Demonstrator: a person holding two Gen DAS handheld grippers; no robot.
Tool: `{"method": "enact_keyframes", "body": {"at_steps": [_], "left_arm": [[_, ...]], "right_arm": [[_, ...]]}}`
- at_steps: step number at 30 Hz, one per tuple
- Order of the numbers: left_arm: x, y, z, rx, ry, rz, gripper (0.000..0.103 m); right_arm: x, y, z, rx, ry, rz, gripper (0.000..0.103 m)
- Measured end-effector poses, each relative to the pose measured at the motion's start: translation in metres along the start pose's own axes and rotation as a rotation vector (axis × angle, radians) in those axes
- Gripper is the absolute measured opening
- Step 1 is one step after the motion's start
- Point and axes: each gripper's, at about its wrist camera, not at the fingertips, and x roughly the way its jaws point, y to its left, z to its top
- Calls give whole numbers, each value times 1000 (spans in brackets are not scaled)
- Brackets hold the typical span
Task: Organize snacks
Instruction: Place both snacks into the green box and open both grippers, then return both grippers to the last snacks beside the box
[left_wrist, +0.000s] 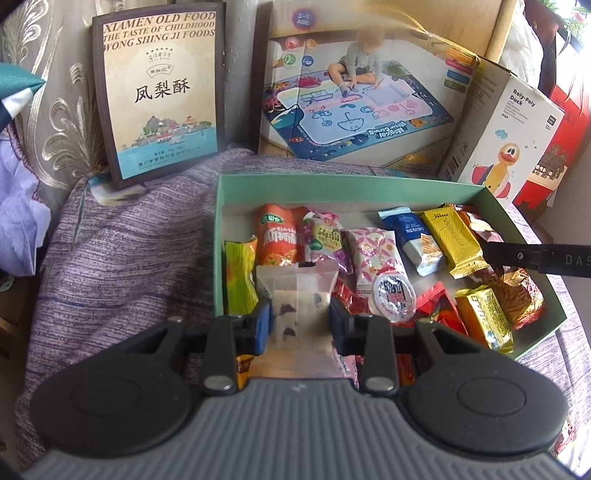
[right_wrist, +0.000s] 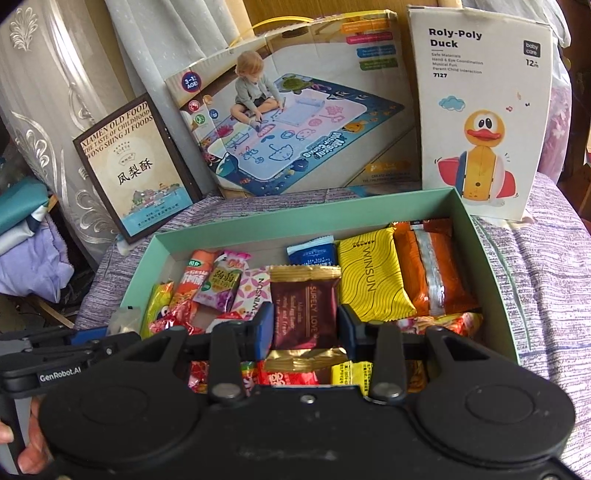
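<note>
The left gripper (left_wrist: 300, 317) is clamped on a frosted clear packet (left_wrist: 299, 295) above the near left corner of the green box (right_wrist: 332, 214). The right gripper (right_wrist: 304, 328) is clamped on a maroon packet (right_wrist: 304, 306) above the box's near edge, over the loose snacks.

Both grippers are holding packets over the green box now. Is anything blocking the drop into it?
No lid or cover shows. The left gripper holds a translucent packet, the right gripper a maroon packet, over the green box. Only loose snacks already lie beneath.
</note>
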Motion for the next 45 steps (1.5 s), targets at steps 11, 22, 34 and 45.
{"method": "enact_keyframes", "body": {"at_steps": [11,22,34,45], "left_arm": [[1,-1,1,-18,-17,41,91],[-20,-15,-12,-23,-13,19,103],[-65,-50,-35,30,-33,-26,103],[-84,-82,-75,89,-12,-55,103]], "right_arm": [[-4,-2,0,33,-57,-4,89],[-28,-1,-12,40,-33,-9,103],[-93,-5,-44,39,-69,-11,103],[-139,-26,-82,76,-79,-18,103]]}}
